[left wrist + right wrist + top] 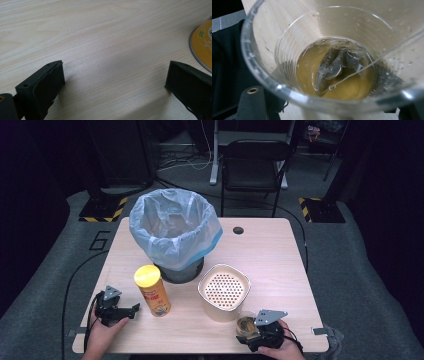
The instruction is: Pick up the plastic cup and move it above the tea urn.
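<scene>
left gripper (134, 309) fingers wide apart, right gripper (250, 332) gripping

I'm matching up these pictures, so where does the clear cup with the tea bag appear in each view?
High view: the clear cup stands at the table's near edge, right of centre, by the right hand-held gripper.
Left gripper view: not in it.
Right gripper view: the cup is seen close up.
Shared landmark: the pale wooden table.

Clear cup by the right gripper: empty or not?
Not empty. The clear cup holds shallow yellowish liquid at the bottom with a tea bag sitting in it.
</scene>
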